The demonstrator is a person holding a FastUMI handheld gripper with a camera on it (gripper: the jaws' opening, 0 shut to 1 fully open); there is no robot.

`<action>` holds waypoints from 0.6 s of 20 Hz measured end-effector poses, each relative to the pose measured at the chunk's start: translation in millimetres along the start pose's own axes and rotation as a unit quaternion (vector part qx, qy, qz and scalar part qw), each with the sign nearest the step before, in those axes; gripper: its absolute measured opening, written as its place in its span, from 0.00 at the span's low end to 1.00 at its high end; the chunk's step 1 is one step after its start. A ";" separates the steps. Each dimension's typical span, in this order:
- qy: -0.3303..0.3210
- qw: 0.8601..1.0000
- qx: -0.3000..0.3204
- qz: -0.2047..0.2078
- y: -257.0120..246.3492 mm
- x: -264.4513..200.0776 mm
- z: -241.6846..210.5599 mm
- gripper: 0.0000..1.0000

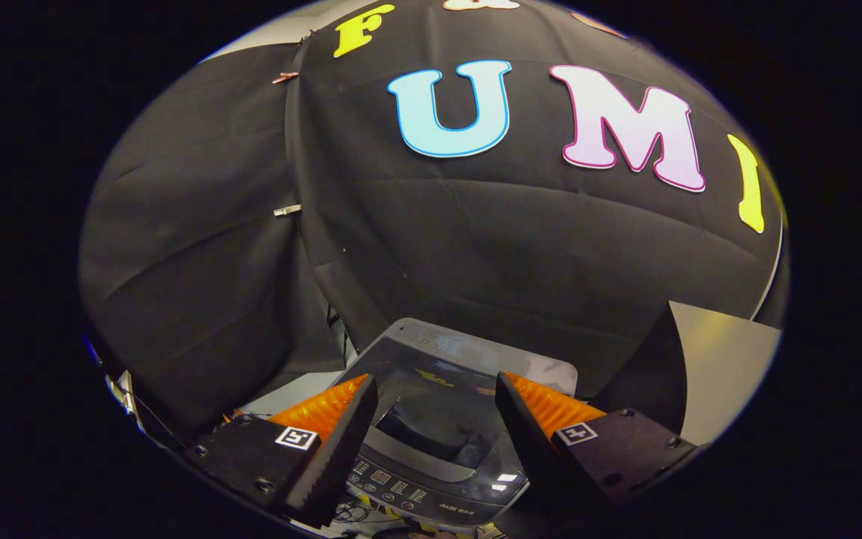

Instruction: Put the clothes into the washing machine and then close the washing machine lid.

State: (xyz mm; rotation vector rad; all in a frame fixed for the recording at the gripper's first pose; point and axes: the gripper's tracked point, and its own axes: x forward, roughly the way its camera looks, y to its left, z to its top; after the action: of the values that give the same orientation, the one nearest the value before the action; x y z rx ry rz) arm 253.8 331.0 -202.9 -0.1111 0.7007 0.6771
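- Washing machine [446,419]: seen w/ lid [431,397] shut, control panel nearest.
- Gripper [436,434]: held above machine, fingers spread apart, nothing gripped.

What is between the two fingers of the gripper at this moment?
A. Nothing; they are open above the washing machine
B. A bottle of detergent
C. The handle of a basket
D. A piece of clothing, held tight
A: the gripper is open and grips nothing, and the washing machine, lid down, shows through the gap between the fingers.

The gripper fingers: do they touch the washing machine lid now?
Apart. In the gripper view the open gripper holds nothing and hovers above the washing machine; its dark lid shows between the spread fingers.
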 end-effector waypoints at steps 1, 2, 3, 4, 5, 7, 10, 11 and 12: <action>-0.006 1.000 0.000 0.001 -0.9 -5.6 1.8 0.99; -0.013 1.000 -0.001 0.003 -0.9 -12.1 4.5 0.99; -0.021 1.000 -0.003 0.003 -2.5 -18.1 7.9 0.99; -0.031 1.000 -0.003 0.002 -4.0 -24.7 12.9 0.99; -0.042 0.999 -0.005 0.000 -8.2 -33.1 17.4 0.99; -0.070 0.998 -0.006 -0.008 -15.4 -55.7 29.9 0.99; -0.111 0.993 -0.001 -0.028 -33.9 -92.1 43.8 0.99; -0.122 0.992 0.001 -0.037 -40.9 -104.2 46.7 0.99; -0.133 0.990 0.003 -0.048 -47.4 -117.9 48.0 0.99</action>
State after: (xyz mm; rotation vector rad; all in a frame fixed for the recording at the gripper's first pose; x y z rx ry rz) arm 243.3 245.5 -97.9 -0.0475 0.4387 0.5853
